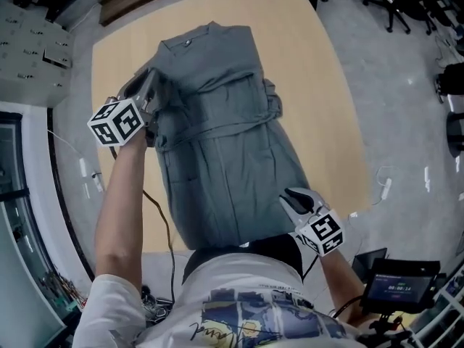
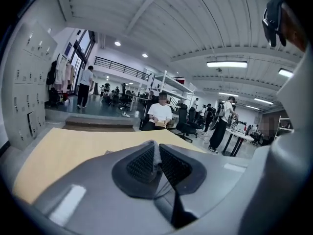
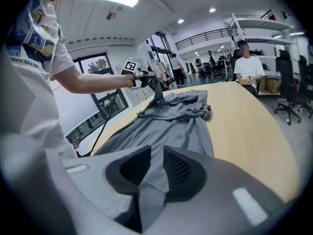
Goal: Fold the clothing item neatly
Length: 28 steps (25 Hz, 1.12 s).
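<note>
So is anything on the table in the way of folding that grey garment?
Nothing visible. The left gripper and right gripper each pinch the garment, and the table beside it shows bare wood.

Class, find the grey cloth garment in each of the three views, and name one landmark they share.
Head view: grey cloth garment, centre, on the table.
Left gripper view: a sliver between the jaws, lower centre.
Right gripper view: from the jaws up to centre.
Shared landmark: light wooden table.
</note>
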Tool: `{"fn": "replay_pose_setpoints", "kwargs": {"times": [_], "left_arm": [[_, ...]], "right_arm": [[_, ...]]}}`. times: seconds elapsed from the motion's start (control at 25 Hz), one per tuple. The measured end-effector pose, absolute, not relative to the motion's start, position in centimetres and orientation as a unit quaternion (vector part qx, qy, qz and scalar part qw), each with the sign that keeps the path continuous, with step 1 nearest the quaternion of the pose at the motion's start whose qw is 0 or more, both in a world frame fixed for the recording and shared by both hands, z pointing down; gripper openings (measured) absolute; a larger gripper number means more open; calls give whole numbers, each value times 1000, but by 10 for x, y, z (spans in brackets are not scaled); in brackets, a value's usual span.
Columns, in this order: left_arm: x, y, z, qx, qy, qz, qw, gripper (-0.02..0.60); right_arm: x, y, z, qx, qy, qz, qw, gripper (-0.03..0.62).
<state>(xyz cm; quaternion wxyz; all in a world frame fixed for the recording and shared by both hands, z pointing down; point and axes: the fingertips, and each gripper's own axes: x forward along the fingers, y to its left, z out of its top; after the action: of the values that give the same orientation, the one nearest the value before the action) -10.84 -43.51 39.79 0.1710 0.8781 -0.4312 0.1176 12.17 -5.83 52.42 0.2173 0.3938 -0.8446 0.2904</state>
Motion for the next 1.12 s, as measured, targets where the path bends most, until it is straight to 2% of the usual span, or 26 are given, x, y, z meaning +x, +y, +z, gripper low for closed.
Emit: {"fn": "replay_pose_setpoints", "kwargs": {"times": [0.2, 0.52, 0.68, 0.84, 1.12], "left_arm": [[-37, -440, 419, 888, -400, 158, 164, 35], [54, -434, 487, 885, -345, 281, 135, 37], [67, -430, 522, 865, -345, 341, 129, 54], [72, -426, 530, 863, -343, 346, 134, 140], [49, -407, 503, 869, -359, 314, 134, 146]], "right_arm": [[143, -57, 531, 389, -847, 293, 214, 80], [170, -47, 545, 382, -847, 301, 215, 80], [183, -45, 548, 381, -847, 300, 217, 80], [194, -51, 554, 379, -848, 299, 217, 80], [186, -66, 558, 356, -861, 287, 222, 80]]}}
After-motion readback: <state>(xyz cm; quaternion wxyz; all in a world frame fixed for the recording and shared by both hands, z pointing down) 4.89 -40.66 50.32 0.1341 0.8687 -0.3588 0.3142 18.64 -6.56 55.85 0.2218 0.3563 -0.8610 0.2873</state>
